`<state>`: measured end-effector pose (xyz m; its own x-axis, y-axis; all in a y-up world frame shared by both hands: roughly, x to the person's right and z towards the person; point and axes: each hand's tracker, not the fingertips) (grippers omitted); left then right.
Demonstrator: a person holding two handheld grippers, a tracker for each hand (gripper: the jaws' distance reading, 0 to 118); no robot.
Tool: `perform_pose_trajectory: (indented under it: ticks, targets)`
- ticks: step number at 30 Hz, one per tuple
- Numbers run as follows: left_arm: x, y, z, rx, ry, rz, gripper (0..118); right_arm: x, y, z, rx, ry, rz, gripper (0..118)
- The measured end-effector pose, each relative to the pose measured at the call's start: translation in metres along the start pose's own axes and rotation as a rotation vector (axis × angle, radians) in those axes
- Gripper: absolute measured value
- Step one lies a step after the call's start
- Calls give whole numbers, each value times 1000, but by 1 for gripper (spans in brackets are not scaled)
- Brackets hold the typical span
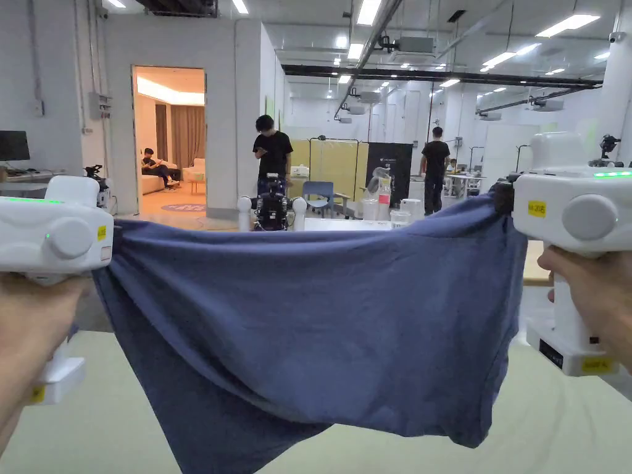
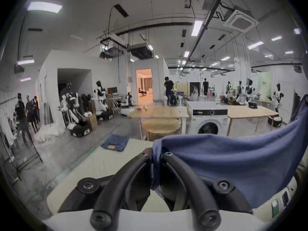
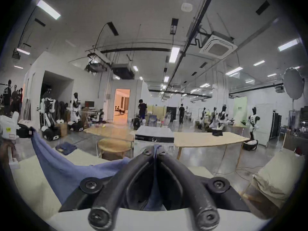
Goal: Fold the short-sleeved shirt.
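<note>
Shirt [image 1: 308, 321] hangs in the air across centre frame, stretched between my two grippers above the pale bench [image 1: 555, 432]; its lower edge droops toward bottom centre.

Left gripper [image 2: 155, 156]: jaws clamped on a bunched shirt corner. Right gripper [image 3: 155, 151]: jaws together, a thin edge of cloth pinched between them.

Step, as I judge it: spreading the shirt before the first fold. Next calls for lowering it flat onto the bench, tension kept even.

Containers: clear plastic tubs [image 1: 395, 213] mid-frame behind; contents too small to tell.
</note>
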<state>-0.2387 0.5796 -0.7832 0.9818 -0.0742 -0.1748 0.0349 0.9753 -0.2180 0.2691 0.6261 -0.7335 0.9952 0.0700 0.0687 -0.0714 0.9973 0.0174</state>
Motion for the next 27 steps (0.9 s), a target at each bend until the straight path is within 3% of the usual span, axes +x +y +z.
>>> perform_pose_trajectory:
  ticks: [3, 6, 11, 20, 27]
  targets:
    - [0, 25, -3, 14, -16, 14, 4, 7, 16, -14, -10, 10, -37, 0]
    - [-1, 39, -4, 48, -24, 47, 4, 5, 21, -21, 4, -15, -11, 0]
    - [12, 29, -14, 43, -18, -26, 4, 9, -5, -35, -26, -15, -15, 0]
    - [40, -107, -58, -164, -35, -95, 3, 13, -168, -72, -296, -70, -14, 0]
    - [41, -206, -28, -302, -146, -138, 3, 26, -294, -47, -482, -64, 20, 0]
